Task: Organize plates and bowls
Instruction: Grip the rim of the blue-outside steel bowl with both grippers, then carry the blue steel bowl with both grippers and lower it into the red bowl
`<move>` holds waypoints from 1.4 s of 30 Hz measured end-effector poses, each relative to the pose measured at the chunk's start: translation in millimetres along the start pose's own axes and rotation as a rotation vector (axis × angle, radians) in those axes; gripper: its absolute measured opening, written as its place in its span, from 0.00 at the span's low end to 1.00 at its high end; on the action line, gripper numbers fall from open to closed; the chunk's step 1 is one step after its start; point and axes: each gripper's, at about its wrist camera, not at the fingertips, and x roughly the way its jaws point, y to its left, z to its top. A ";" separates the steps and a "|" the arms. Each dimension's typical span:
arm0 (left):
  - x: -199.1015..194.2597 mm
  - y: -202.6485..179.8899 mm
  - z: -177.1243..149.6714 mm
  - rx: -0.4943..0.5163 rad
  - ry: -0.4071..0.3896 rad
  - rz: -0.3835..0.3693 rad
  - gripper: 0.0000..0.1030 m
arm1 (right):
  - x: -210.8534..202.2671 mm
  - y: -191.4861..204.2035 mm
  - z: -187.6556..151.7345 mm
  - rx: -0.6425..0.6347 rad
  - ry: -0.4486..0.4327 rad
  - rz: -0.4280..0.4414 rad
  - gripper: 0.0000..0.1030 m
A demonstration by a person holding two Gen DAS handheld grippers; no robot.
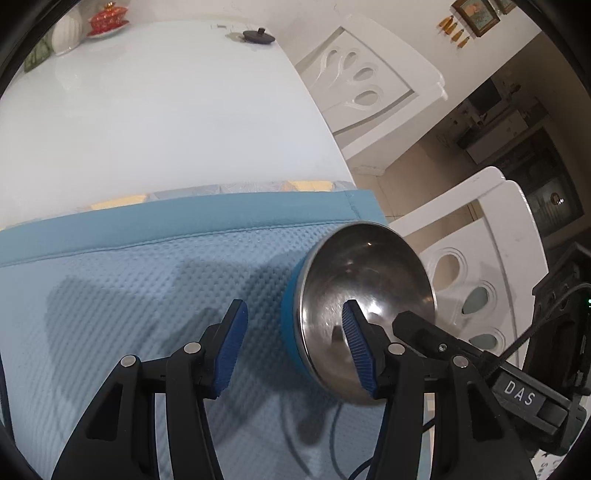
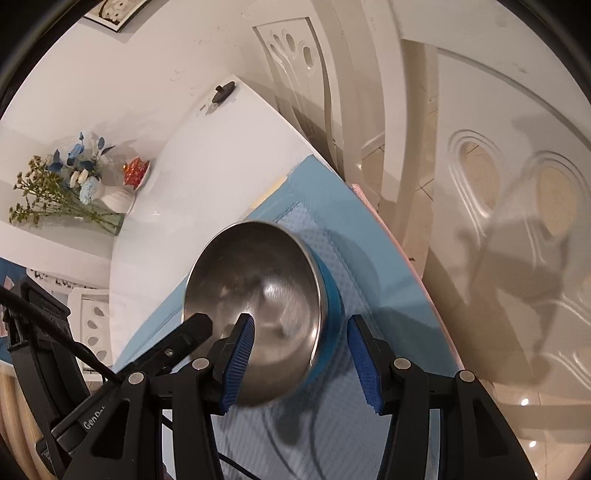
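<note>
A steel bowl with a blue outer band [image 1: 365, 291] is tilted on its side above a light blue mat [image 1: 147, 288]. Both grippers straddle its rim with their jaws wide apart. My left gripper [image 1: 295, 332] has its right pad [image 1: 356, 343] inside the bowl and its left pad outside. My right gripper [image 2: 301, 354] has its left pad [image 2: 240, 358] inside the bowl [image 2: 258, 288] and its right pad [image 2: 364, 362] outside the blue band. What carries the bowl's weight I cannot tell. No plates are in view.
The mat lies on a white glossy table [image 1: 166, 110]. A black lid [image 1: 258, 36], a white vase [image 1: 66, 31] and a red dish [image 1: 107, 18] stand at the table's far end. White chairs [image 1: 480, 258] stand close to the table's right edge; flowers [image 2: 66, 184] stand by the vase.
</note>
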 end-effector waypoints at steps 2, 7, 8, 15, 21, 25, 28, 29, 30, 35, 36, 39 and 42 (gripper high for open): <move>6.0 2.5 2.3 -0.004 0.011 -0.010 0.47 | 8.1 1.0 3.1 -0.007 0.005 0.001 0.49; 18.3 7.7 6.0 -0.003 0.018 -0.012 0.42 | 24.5 1.7 7.3 -0.033 0.011 -0.019 0.48; 20.9 8.7 6.7 -0.007 0.021 -0.017 0.39 | 28.9 2.0 7.8 -0.041 0.016 -0.025 0.46; 33.5 10.0 2.7 0.029 0.019 -0.048 0.16 | 44.0 8.9 6.2 -0.136 -0.003 -0.092 0.28; 21.1 7.7 -3.4 0.085 -0.016 -0.044 0.15 | 42.8 12.3 2.9 -0.193 -0.021 -0.111 0.27; 7.2 8.1 -7.3 0.082 -0.036 -0.046 0.15 | 33.0 19.0 -3.3 -0.208 -0.032 -0.113 0.27; -13.1 6.5 -13.8 0.078 -0.065 -0.036 0.14 | 22.3 27.4 -9.9 -0.207 -0.033 -0.098 0.27; -20.9 5.6 -15.9 0.076 -0.074 -0.035 0.14 | 16.0 31.2 -12.7 -0.203 -0.034 -0.090 0.27; -32.7 4.7 -19.8 0.074 -0.088 -0.035 0.14 | 10.9 34.8 -15.2 -0.204 -0.038 -0.086 0.27; -78.5 -3.4 -37.3 0.065 -0.145 -0.043 0.14 | -31.2 61.3 -39.4 -0.262 -0.071 -0.071 0.27; -88.2 -5.4 -43.1 0.061 -0.156 -0.045 0.14 | -39.3 66.7 -44.9 -0.275 -0.074 -0.071 0.27; -116.4 -11.5 -62.1 0.059 -0.186 -0.046 0.14 | -62.3 77.4 -61.4 -0.292 -0.084 -0.064 0.27; -146.6 -16.9 -83.7 0.051 -0.218 -0.052 0.14 | -89.8 85.9 -85.1 -0.303 -0.093 -0.049 0.27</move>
